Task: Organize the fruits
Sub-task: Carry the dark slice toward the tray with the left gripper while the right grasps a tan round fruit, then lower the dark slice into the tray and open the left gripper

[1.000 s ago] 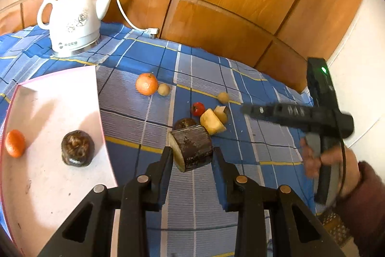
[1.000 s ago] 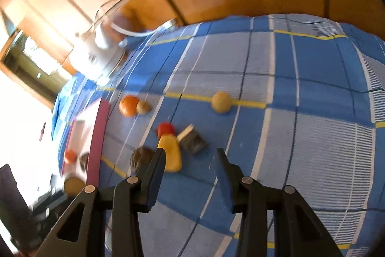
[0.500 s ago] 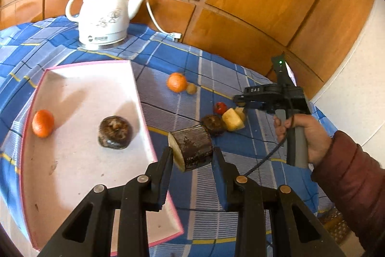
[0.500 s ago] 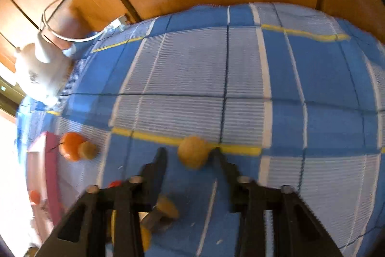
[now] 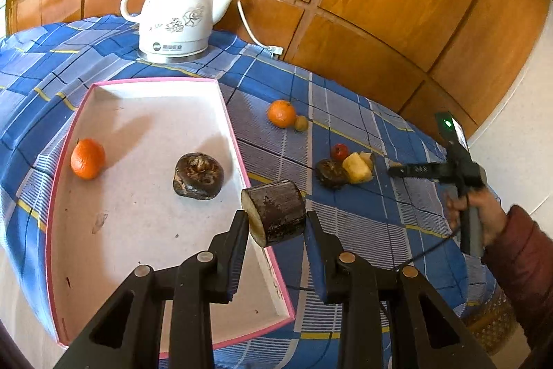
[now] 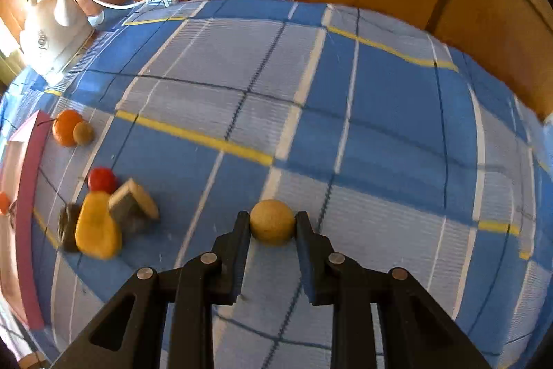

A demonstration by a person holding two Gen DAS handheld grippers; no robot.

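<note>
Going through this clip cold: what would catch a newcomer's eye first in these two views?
Probably the dark cut cylinder piece clamped in the left gripper, poised over the right rim of the pink-edged tray, which already holds an orange and a dark lumpy fruit. Next, the right gripper shut on a small tan round fruit on the blue checked cloth.

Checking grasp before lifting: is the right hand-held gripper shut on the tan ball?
Shut: the right hand-held gripper presses both pads against the tan ball.
</note>
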